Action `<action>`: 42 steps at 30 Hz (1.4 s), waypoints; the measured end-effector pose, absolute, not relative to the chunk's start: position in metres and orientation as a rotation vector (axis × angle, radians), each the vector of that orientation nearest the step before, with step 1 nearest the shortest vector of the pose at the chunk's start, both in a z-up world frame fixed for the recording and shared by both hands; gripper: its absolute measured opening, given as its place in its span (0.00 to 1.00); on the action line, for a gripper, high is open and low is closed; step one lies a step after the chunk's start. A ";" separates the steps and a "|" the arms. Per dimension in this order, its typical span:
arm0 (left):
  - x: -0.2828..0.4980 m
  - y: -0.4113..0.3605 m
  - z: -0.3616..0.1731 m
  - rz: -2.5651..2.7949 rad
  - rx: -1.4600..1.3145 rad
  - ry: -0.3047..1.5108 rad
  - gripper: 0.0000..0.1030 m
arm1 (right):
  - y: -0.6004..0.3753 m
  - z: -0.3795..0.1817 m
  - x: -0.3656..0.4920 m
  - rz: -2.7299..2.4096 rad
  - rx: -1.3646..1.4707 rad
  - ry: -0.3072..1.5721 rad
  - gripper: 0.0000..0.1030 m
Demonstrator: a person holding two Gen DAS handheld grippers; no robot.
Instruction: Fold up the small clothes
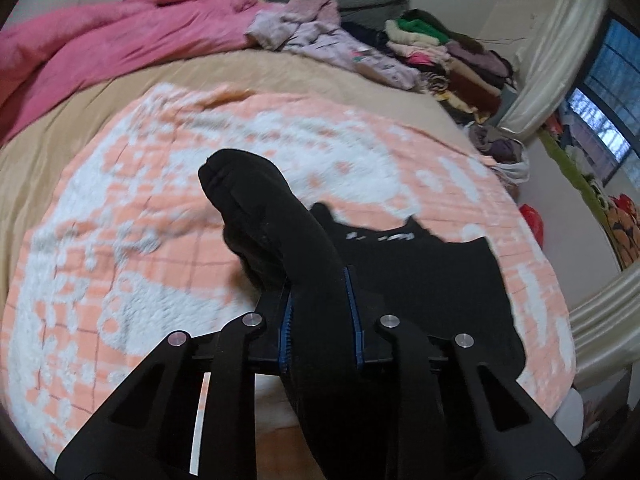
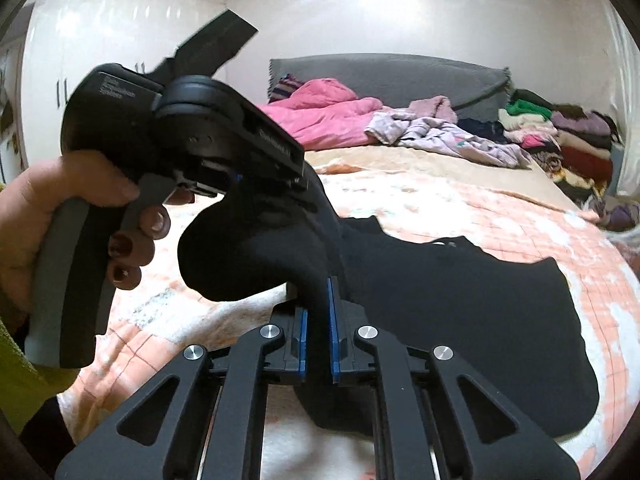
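- Over bed, left wrist view: left gripper [image 1: 320, 312] clamped on black garment [image 1: 432, 276]; sleeve end [image 1: 240, 192] poking up ahead, body trailing right over peach blanket [image 1: 120, 240].
- Right wrist view: right gripper [image 2: 318, 328] clamped on same black garment [image 2: 460, 300]; left gripper [image 2: 280, 184] up-left, gripping the same raised fold; long axis lower right.

light: soft daylight, fairly bright | source: window [image 1: 608, 120] at right | glare: sheen on white wardrobe [image 2: 120, 20] and wall | blur: motion smear on blanket [image 1: 200, 200] | distortion: strong fisheye bending, dark vignette corners | shadows: faint
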State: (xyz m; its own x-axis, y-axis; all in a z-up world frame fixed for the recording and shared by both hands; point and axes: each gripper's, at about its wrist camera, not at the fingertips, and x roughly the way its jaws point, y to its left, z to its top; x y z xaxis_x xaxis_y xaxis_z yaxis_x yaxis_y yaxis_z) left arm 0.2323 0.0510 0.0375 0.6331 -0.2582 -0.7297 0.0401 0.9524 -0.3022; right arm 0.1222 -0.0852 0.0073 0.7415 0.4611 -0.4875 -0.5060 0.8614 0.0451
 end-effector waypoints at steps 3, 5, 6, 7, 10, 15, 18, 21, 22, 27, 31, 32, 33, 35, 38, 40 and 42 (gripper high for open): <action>0.233 0.028 0.051 -0.198 -0.242 0.851 0.13 | -0.099 0.012 0.118 0.514 -0.070 0.497 0.07; 0.234 0.014 0.059 -0.214 -0.220 0.841 0.13 | -0.113 0.015 0.116 0.502 -0.045 0.489 0.06; 0.235 0.003 0.063 -0.224 -0.207 0.835 0.13 | -0.120 0.016 0.114 0.493 -0.032 0.484 0.06; 0.235 -0.005 0.064 -0.231 -0.199 0.831 0.13 | -0.125 0.017 0.113 0.487 -0.022 0.482 0.06; 0.238 -0.032 0.068 -0.252 -0.169 0.829 0.13 | -0.144 0.018 0.110 0.467 0.012 0.480 0.06; 0.246 -0.073 0.068 -0.294 -0.143 0.846 0.13 | -0.171 0.014 0.107 0.433 0.058 0.493 0.06; 0.249 -0.098 0.066 -0.316 -0.111 0.855 0.13 | -0.193 0.011 0.108 0.411 0.104 0.506 0.06; 0.253 -0.115 0.059 -0.331 -0.099 0.873 0.13 | -0.207 0.006 0.108 0.395 0.138 0.525 0.06; 0.254 -0.120 0.056 -0.335 -0.094 0.881 0.13 | -0.211 0.004 0.108 0.391 0.147 0.532 0.06; 0.264 -0.150 0.041 -0.348 -0.062 0.927 0.13 | -0.225 -0.005 0.111 0.375 0.196 0.565 0.06; 0.272 -0.169 0.026 -0.338 -0.024 0.964 0.14 | -0.240 -0.015 0.117 0.370 0.265 0.607 0.06; 0.275 -0.172 0.022 -0.336 -0.011 0.973 0.14 | -0.243 -0.018 0.119 0.369 0.279 0.619 0.06; 0.278 -0.177 0.017 -0.335 0.003 0.988 0.14 | -0.246 -0.021 0.120 0.367 0.293 0.631 0.06; 0.283 -0.184 0.006 -0.329 0.015 1.015 0.16 | -0.251 -0.028 0.122 0.369 0.327 0.659 0.06; 0.287 -0.191 -0.005 -0.354 0.010 1.050 0.24 | -0.254 -0.037 0.126 0.373 0.371 0.702 0.07; 0.286 -0.196 -0.007 -0.402 -0.008 1.060 0.43 | -0.257 -0.043 0.128 0.379 0.392 0.727 0.08; 0.282 -0.194 -0.001 -0.447 -0.053 1.045 0.61 | -0.262 -0.046 0.128 0.380 0.426 0.733 0.09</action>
State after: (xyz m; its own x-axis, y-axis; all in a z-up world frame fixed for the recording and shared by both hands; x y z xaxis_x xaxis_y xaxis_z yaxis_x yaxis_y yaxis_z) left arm 0.2816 -0.1943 -0.0011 0.4205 -0.3814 -0.8232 0.3320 0.9091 -0.2516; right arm 0.1284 -0.2620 -0.0459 0.6831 0.4730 -0.5564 -0.1828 0.8484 0.4967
